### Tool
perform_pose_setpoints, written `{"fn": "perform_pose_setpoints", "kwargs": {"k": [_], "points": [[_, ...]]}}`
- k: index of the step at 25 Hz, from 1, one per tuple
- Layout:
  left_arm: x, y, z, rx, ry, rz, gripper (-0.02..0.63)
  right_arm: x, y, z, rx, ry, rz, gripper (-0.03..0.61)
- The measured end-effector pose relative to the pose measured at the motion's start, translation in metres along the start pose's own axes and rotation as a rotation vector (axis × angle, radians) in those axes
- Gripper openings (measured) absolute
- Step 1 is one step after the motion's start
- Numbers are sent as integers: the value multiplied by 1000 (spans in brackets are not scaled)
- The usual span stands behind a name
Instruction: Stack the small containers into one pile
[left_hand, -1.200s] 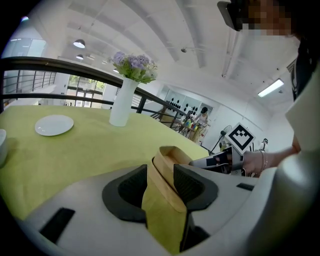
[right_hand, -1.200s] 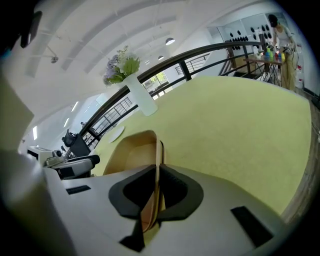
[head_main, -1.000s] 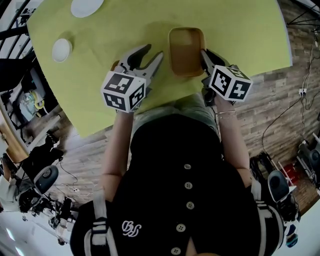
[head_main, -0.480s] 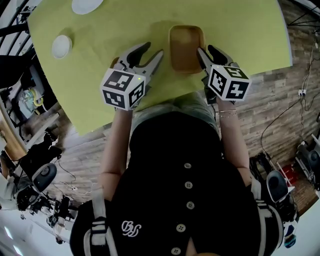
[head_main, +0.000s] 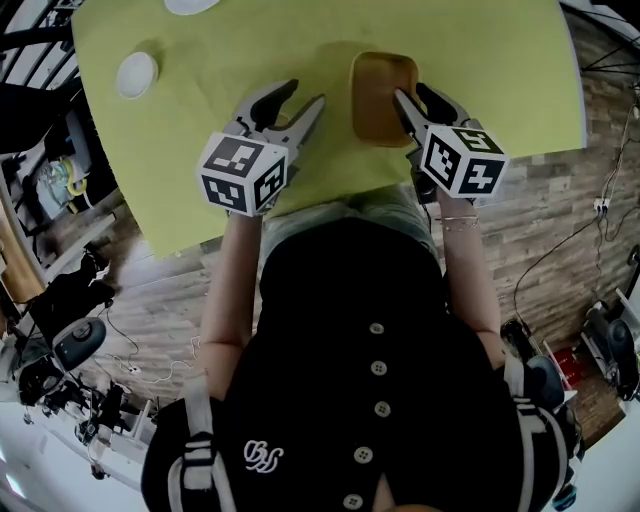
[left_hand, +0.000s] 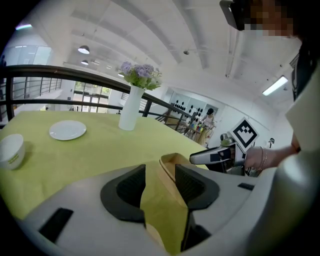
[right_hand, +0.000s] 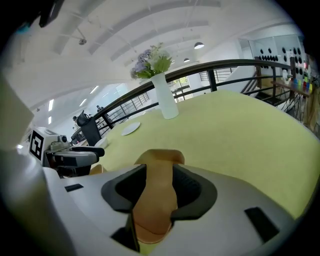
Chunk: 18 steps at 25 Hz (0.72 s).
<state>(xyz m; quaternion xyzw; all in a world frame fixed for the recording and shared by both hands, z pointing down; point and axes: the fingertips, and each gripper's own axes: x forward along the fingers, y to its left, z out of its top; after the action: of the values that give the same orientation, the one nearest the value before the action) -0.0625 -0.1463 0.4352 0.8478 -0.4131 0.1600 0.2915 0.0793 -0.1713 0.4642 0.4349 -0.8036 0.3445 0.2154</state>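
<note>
We note yellow-green counter; white bowl near left edge, white plate farther along; white vase upright, holding purple flowers; dark railing behind; wood-plank floor.

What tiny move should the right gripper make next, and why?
Probably back the right gripper straight off the brown container: its jaws are opening, the rim sits between them, and the container rests on the table.

Plate: cut off by the head view's top edge.
Counter: near edge hidden beneath your torso.
Bowl: left side lost at the picture's rim.
Distant person: too small to tell.
</note>
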Motion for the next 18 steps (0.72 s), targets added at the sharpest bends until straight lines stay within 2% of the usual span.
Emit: {"fn": "perform_pose_setpoints", "kwargs": {"k": [5, 12, 15, 18], "points": [[-20, 16, -1, 13, -6, 40, 195, 13, 29, 4, -63, 14, 72, 163], [-52, 39, -13, -7, 4, 93, 230, 34, 93, -1, -184, 74, 245, 172], [-65, 48, -18, -3, 7, 128, 224, 40, 119, -2, -249, 92, 326, 163], [-77, 51, -28, 8, 26, 136, 204, 43, 142, -4, -290, 109, 394, 117]]}}
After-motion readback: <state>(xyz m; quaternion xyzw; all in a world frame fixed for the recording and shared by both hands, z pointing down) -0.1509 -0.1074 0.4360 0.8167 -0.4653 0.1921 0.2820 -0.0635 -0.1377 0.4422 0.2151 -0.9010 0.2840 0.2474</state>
